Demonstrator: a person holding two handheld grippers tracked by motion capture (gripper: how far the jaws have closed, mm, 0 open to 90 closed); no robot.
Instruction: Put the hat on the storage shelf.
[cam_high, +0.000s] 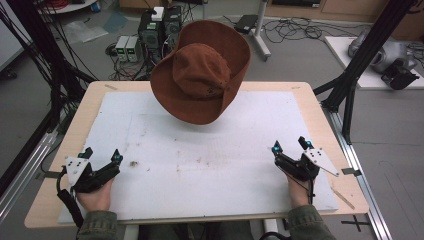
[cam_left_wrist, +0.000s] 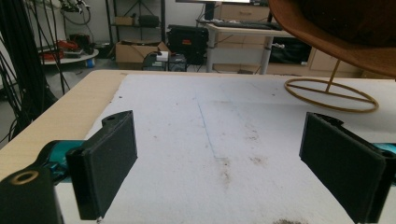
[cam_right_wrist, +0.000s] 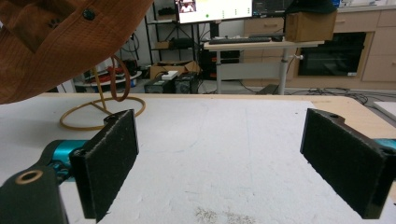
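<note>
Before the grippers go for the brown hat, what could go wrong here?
1. The hat sits high on a thin wire stand; a push on its brim could probably tip the stand over.
2. The left gripper and the right gripper are both open, near the table's front edge, far from the hat; a long reach may arrive off-centre.
3. The soft brim may fold and slip between the jaws.

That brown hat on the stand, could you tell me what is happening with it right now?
Nothing is handling it at this moment. The brown hat sits tilted on a gold wire stand at the far middle of the white mat. A person holds the left gripper and the right gripper at the near corners of the mat, both with jaws open and empty, well apart from the hat.
</note>
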